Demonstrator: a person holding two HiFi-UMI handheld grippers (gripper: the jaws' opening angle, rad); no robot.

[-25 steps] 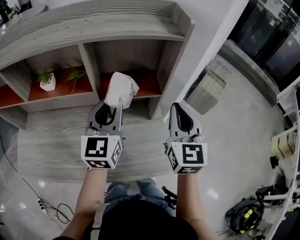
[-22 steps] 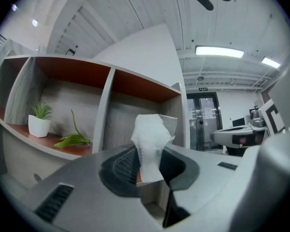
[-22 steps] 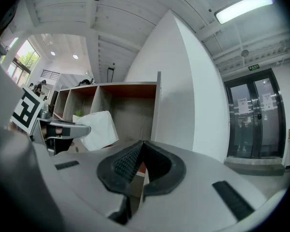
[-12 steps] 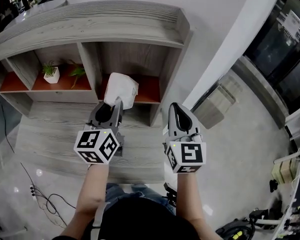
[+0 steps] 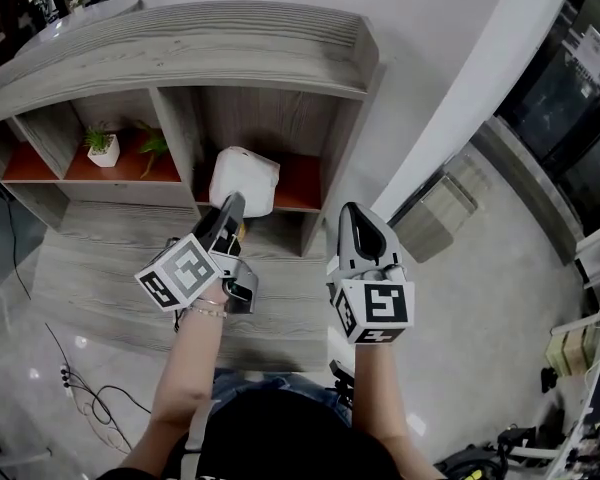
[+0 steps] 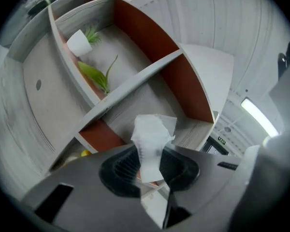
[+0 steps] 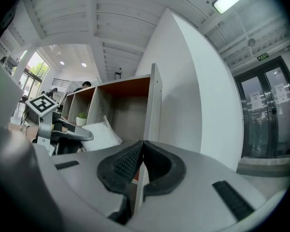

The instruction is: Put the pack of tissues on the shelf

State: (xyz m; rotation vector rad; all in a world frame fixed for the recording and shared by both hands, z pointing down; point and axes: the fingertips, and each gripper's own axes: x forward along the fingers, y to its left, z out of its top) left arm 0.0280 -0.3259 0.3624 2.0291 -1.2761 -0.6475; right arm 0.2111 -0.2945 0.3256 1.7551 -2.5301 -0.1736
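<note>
Since a second ago: roll of the left tool [image 5: 232,211] onto its side, marker cube now canted instead of square to the head view. Over the same span: advance of the pack of tissues [image 5: 244,180] from just in front of the shelf [image 5: 230,38] to the mouth of its right-hand compartment [image 5: 298,180], over the red floor there. Cannot tell from the head view whether hanging above that floor or already touching it.

Grip unchanged: narrowly parted jaws of the left tool pinched on the crumpled white wrapper [image 6: 152,141], standing up between the pads in the left gripper view, compartment straight ahead. Held by an edge only, so probably floppy, with some sag of the body below the pinch.

Right tool [image 5: 352,211]: same place as before, beside the shelf's right end panel [image 5: 335,138]. Jaws fully together, nothing between them in the right gripper view. No part in this step so far.

Small potted plant [image 5: 102,149] in the neighbouring compartment: well apart from the pack, unmoved.

Reading: carry nearly over, placement in hand. Remaining, by judgement: further in past the front lip, down onto the red floor, then release and withdrawal. Risks: snag on the divider [image 5: 185,128] at left; tip-out over the front edge if let go too near the lip.
</note>
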